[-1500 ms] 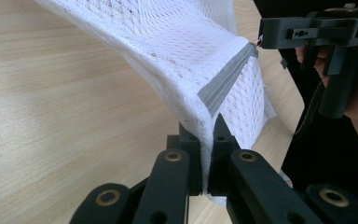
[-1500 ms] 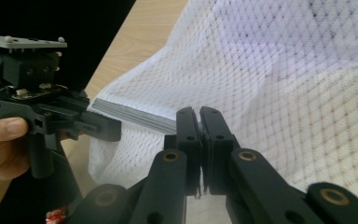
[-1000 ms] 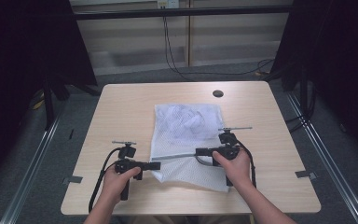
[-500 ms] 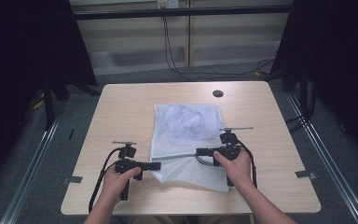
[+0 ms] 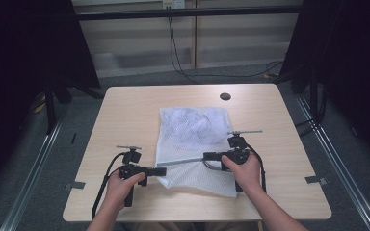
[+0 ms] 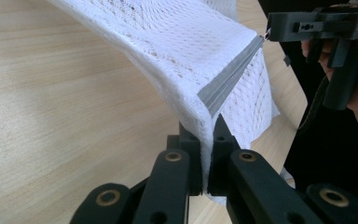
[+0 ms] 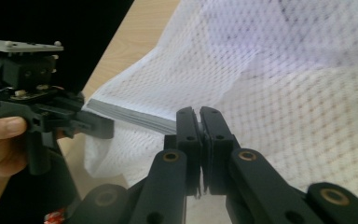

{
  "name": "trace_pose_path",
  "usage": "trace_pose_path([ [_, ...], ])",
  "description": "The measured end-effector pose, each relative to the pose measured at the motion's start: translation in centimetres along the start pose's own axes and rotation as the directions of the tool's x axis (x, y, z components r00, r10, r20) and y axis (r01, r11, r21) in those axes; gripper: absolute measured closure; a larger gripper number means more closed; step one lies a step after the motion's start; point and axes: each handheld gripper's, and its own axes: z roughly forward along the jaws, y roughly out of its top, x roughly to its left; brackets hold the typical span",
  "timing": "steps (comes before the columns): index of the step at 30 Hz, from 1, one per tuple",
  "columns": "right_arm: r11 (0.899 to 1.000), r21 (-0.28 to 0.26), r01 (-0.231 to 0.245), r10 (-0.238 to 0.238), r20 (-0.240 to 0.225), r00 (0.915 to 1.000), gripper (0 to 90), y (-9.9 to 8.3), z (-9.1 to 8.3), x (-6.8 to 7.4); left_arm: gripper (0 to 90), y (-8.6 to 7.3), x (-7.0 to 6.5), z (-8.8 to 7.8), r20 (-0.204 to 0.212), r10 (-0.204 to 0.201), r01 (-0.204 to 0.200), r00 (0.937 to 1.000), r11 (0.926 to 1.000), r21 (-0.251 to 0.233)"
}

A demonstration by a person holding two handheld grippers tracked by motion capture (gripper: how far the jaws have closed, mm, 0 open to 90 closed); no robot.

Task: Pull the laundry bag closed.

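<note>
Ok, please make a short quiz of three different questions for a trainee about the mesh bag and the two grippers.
1. True or false: the left gripper has its jaws shut on a corner of the white mesh bag.
2. What grey strip runs between the two grippers?
3. The right gripper is: A) open above the table; B) shut at the zipper; C) resting beside the bag.

Key: 1 true; 2 the zipper; 3 B.

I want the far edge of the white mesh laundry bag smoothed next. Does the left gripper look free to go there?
Probably not as things stand: the left gripper is shut on the grey zipper strip at the white mesh laundry bag's near corner. Nothing on the bare table blocks the way once it lets go.
</note>
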Motion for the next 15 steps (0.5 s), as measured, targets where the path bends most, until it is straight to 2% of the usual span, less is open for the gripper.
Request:
trace_pose_path([
  [6, 1.000, 0.002, -0.002, 0.002, -0.003, 1.0000, 87.2, -0.01, -0.18, -0.18, 88.4, 0.02, 0.06, -0.02, 0.000, 0.012, -0.012, 0.9999, 0.9999, 0.005],
  [15, 1.000, 0.006, -0.007, 0.007, -0.005, 1.0000, 87.2, -0.07, -0.12, -0.22, 88.4, 0.02, 0.00, -0.05, 0.004, -0.002, 0.002, 1.0000, 1.0000, 0.001],
])
